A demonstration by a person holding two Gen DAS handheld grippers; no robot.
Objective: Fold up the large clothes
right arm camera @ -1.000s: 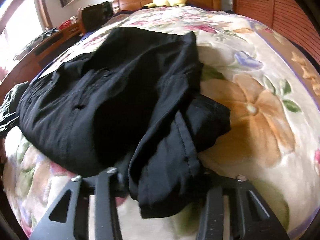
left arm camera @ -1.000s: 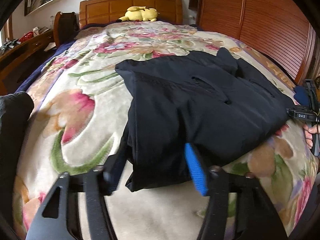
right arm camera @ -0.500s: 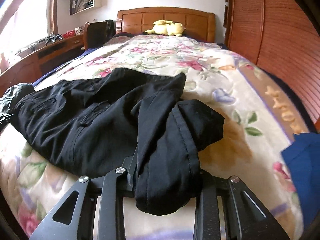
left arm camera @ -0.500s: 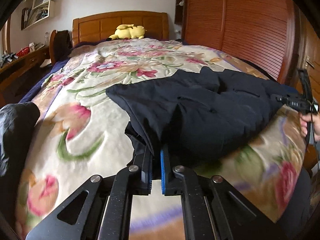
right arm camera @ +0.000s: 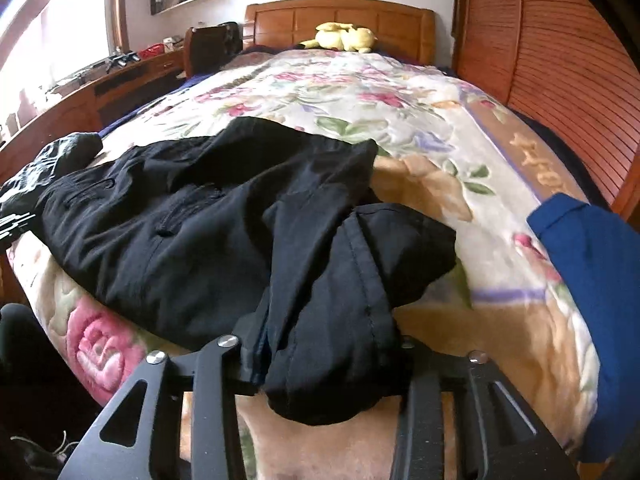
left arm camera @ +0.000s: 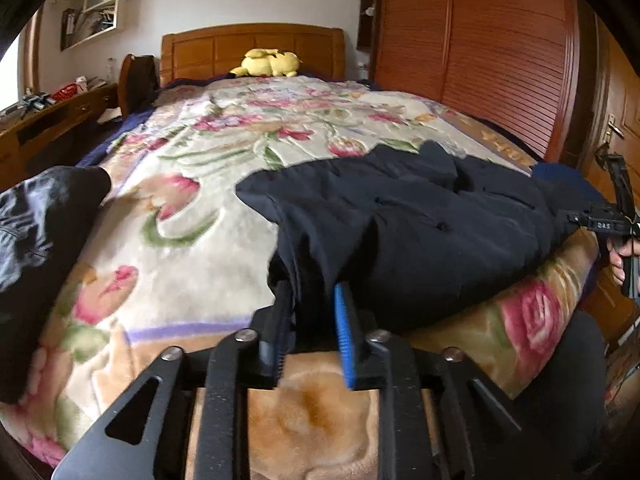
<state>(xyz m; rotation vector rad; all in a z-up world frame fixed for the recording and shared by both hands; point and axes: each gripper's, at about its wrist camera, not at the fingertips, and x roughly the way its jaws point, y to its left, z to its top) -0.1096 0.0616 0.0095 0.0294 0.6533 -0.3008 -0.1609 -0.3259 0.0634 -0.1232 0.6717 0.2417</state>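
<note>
A pair of black trousers lies crumpled across the near end of the bed on a floral blanket. My left gripper is shut on one end of the trousers, the cloth bunched between its blue pads. In the right wrist view the trousers spread to the left, and my right gripper is shut on their other end, which drapes over and hides the fingertips. The right gripper also shows at the far right of the left wrist view.
A second black garment lies at the bed's left edge. A blue garment lies at the right edge. A yellow plush toy sits by the headboard. A wooden wardrobe stands on the right, a desk on the left.
The left gripper closed from wide open onto the trousers' edge. Both grippers dropped lower and pulled back toward the foot of the bed, drawing the trousers with them.
</note>
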